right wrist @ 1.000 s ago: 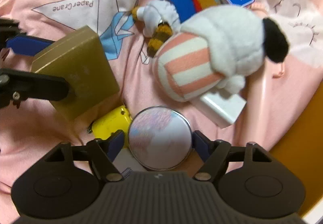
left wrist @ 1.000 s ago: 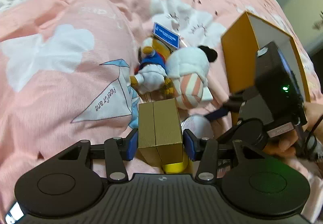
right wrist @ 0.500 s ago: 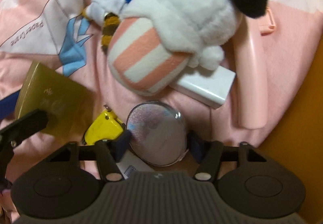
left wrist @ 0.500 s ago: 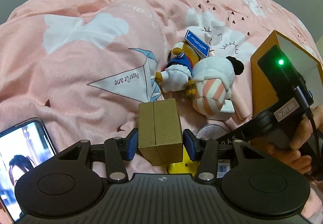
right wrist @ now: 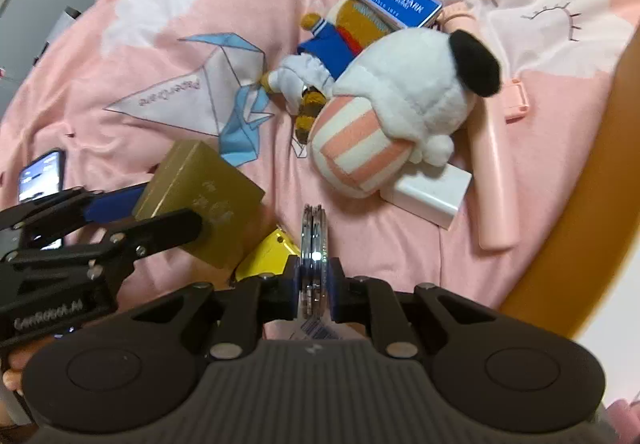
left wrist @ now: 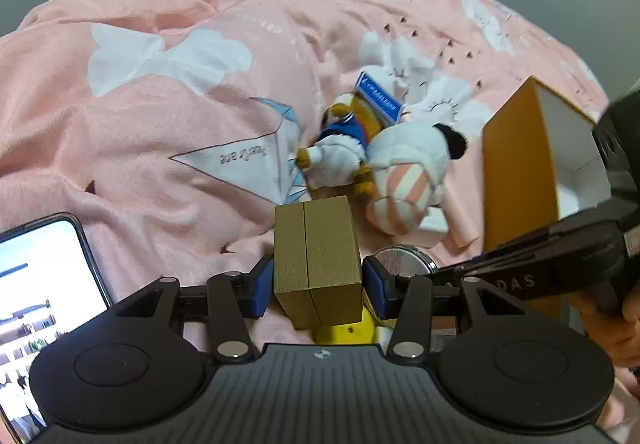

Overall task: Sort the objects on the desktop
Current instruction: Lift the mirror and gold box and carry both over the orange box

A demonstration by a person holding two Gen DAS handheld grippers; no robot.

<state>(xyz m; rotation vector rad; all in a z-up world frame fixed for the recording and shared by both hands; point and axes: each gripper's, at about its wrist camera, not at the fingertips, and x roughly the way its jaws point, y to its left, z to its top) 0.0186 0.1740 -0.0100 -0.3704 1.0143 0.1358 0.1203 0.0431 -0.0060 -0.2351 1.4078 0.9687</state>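
Right gripper (right wrist: 315, 282) jaws closing, pads pinching a round silver compact (right wrist: 314, 244) edge-on above the pink blanket (right wrist: 168, 24). Left gripper (left wrist: 318, 286) half open, clamped on a gold box (left wrist: 318, 260). Yellow item (right wrist: 266, 250) beneath them. Plush toys (right wrist: 396, 112), white charger (right wrist: 430, 194) near blanket middle; orange box (left wrist: 516, 172) at right edge, phone (left wrist: 36, 284) left.

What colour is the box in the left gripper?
Gold, with a fine ribbed texture: the box shows best in the left wrist view, clamped in the left gripper.
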